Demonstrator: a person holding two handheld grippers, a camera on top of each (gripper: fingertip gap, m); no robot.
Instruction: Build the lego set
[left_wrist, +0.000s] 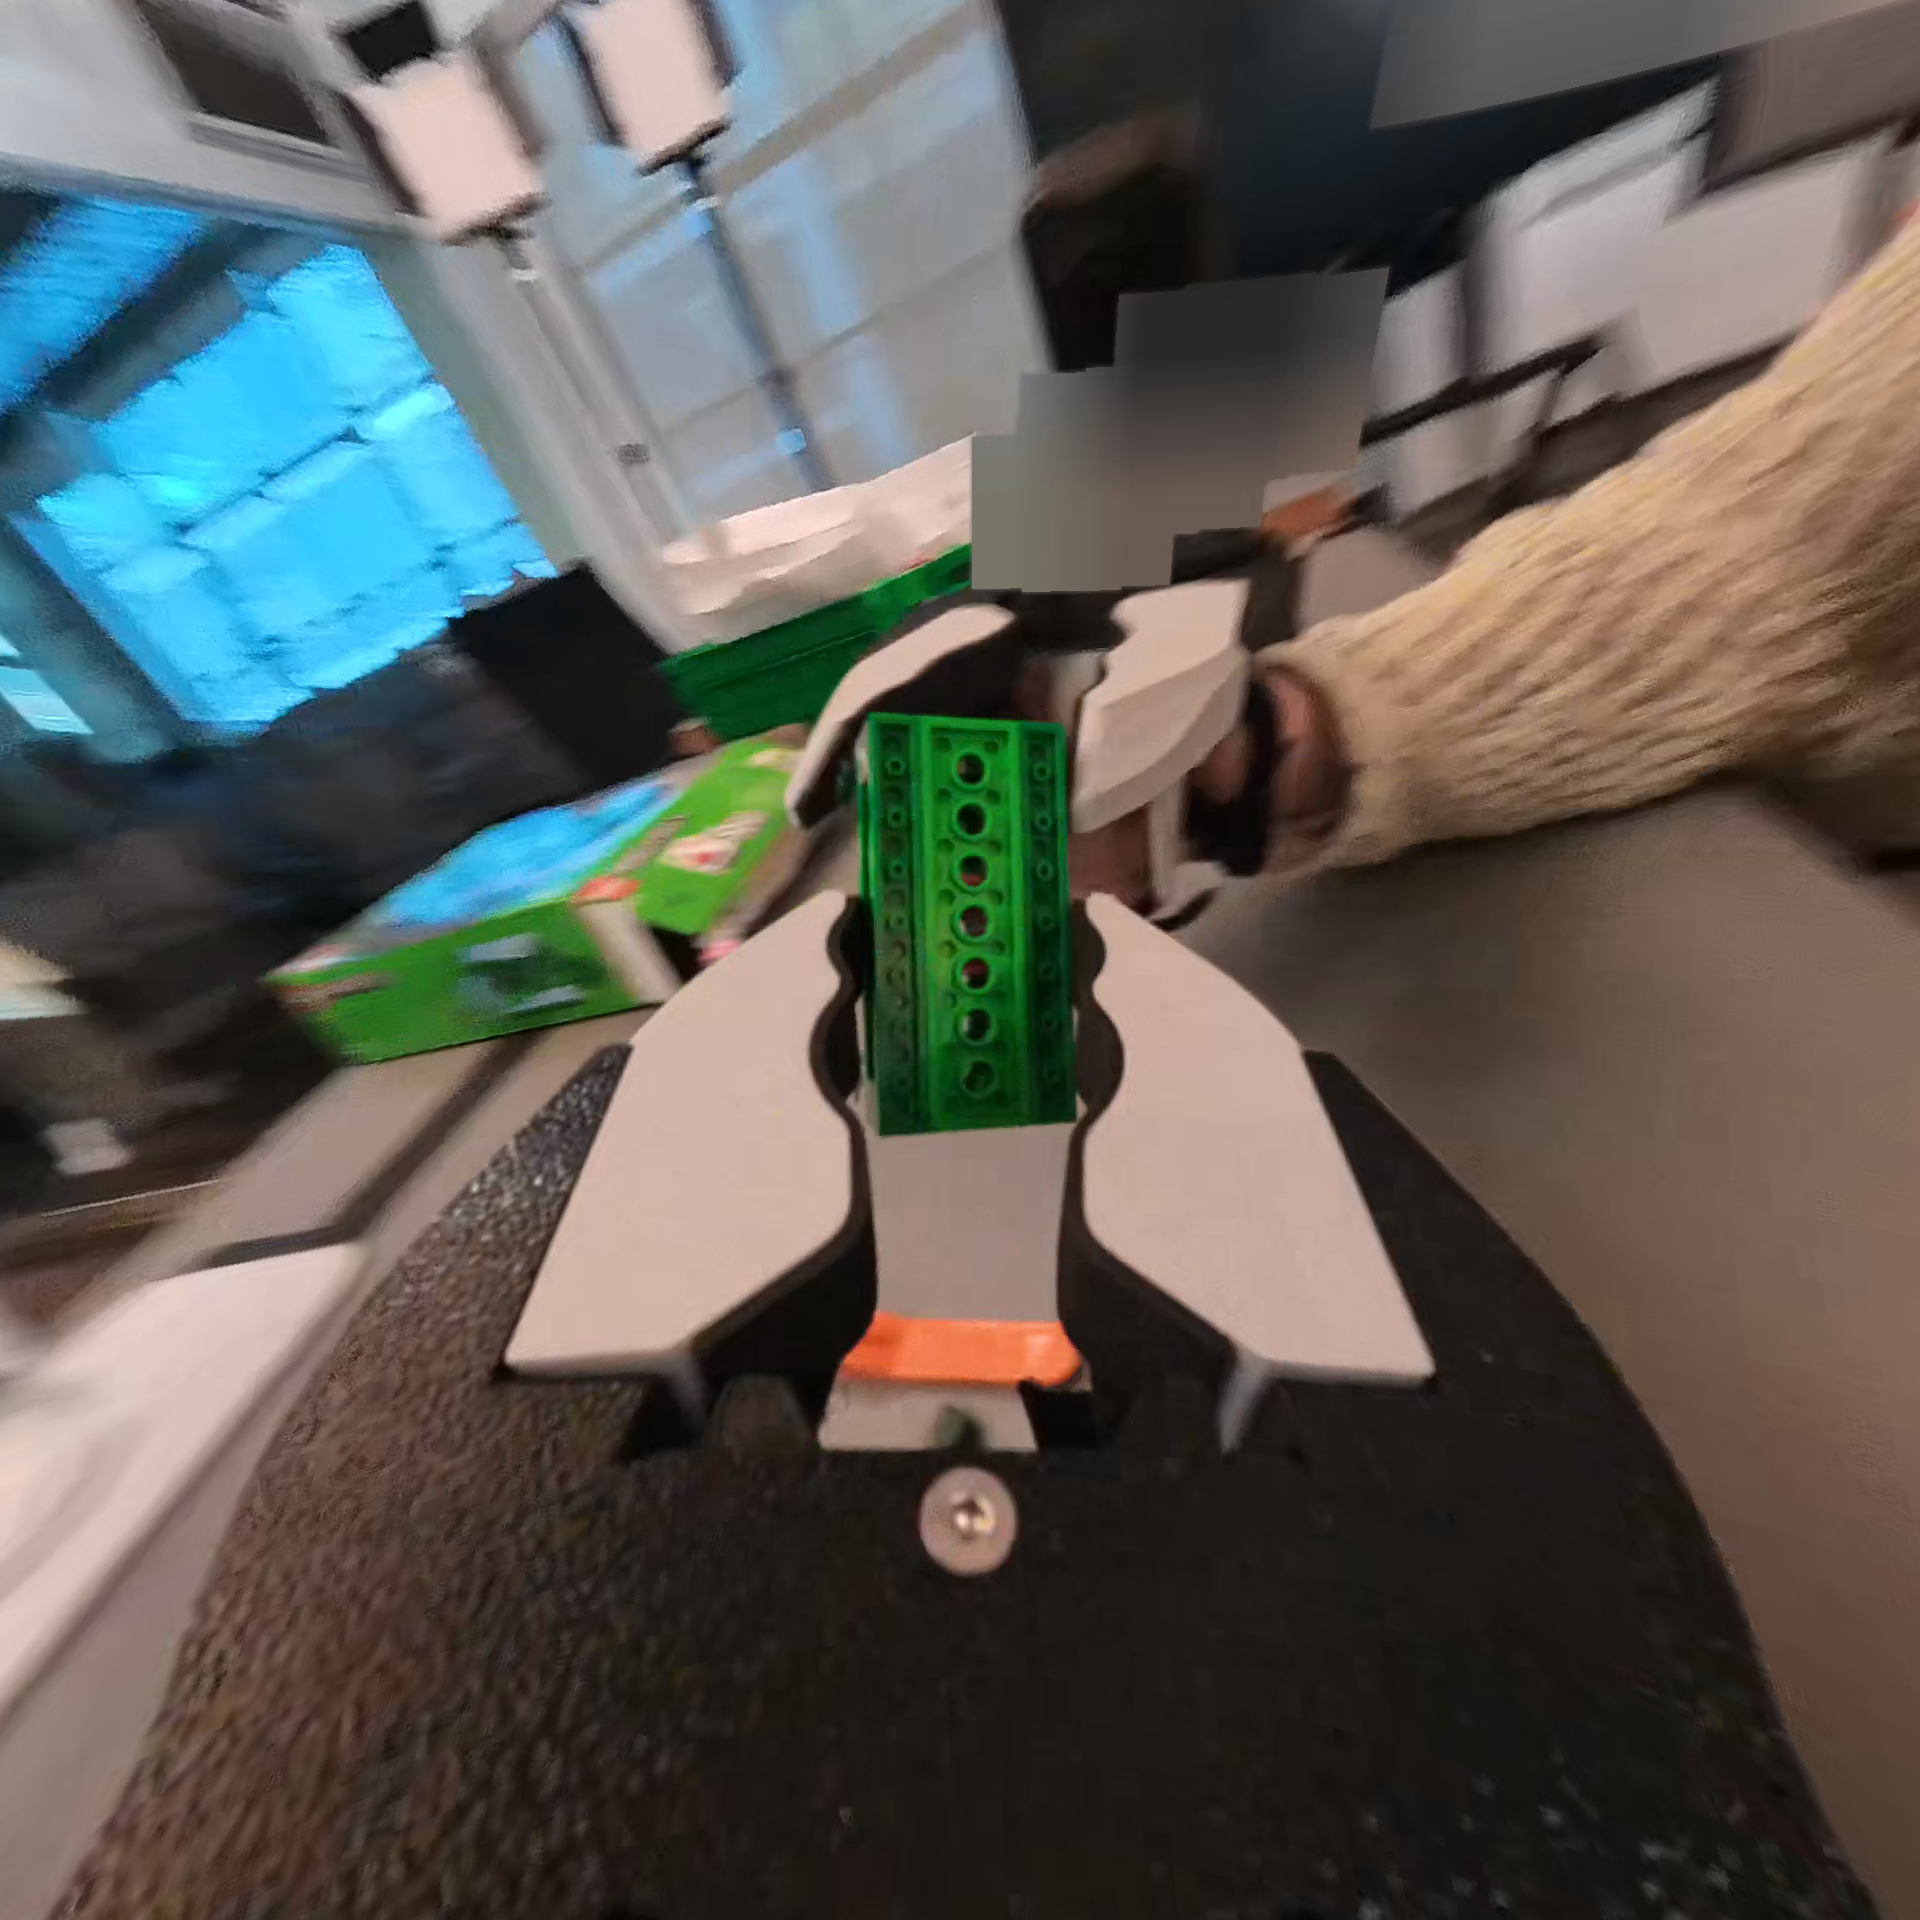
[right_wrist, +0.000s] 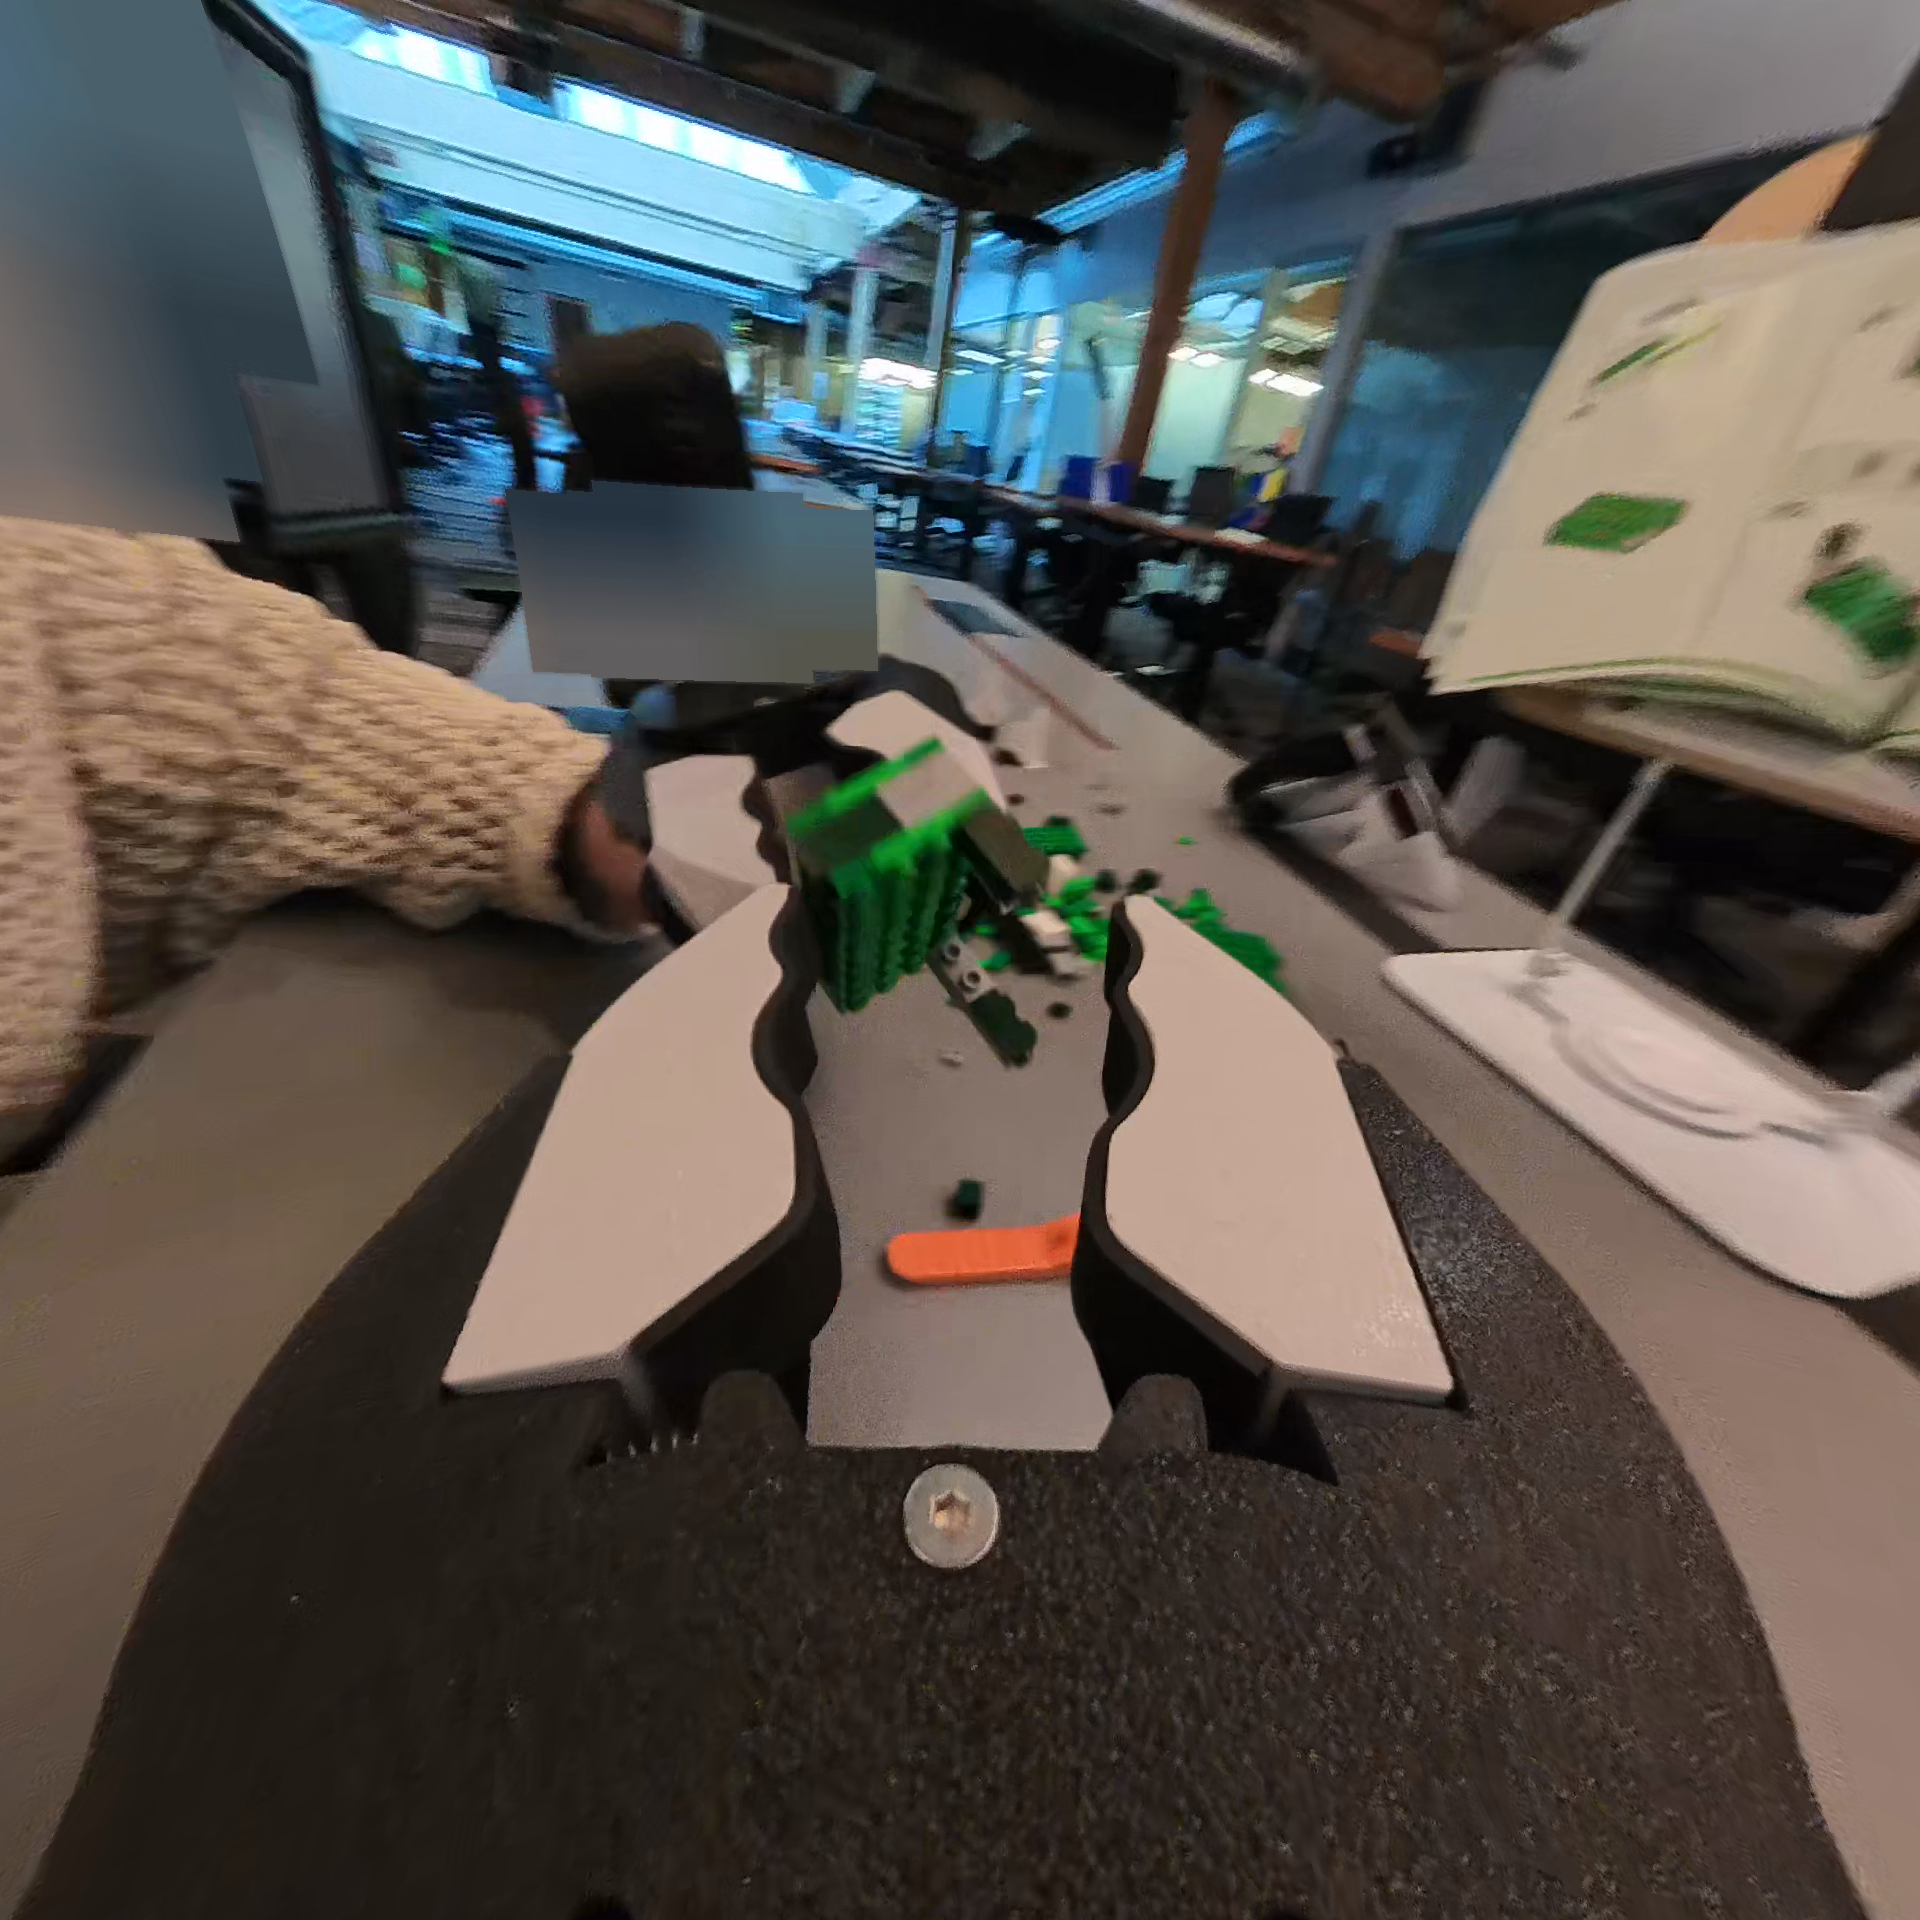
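Observation:
My left gripper (left_wrist: 966, 920) is shut on a green studded Lego plate (left_wrist: 971, 925) and holds it upright above the grey table, underside with round holes facing the camera. The right wrist view shows the same plate build (right_wrist: 883, 904) from its studded side, with a grey and green block on top, held by the left gripper (right_wrist: 831, 790). My right gripper (right_wrist: 956, 914) is open and empty, its left finger close beside the build. From the left wrist view the right gripper (left_wrist: 1029, 696) sits just behind the plate's top end.
Loose green, white and dark Lego pieces (right_wrist: 1101, 914) lie scattered on the table beyond the grippers. An orange brick separator (right_wrist: 982, 1252) and a small dark piece (right_wrist: 966, 1195) lie nearer. An open instruction booklet (right_wrist: 1714, 499) rests on a white stand (right_wrist: 1662, 1101) at right. The green Lego box (left_wrist: 499, 935) lies at left.

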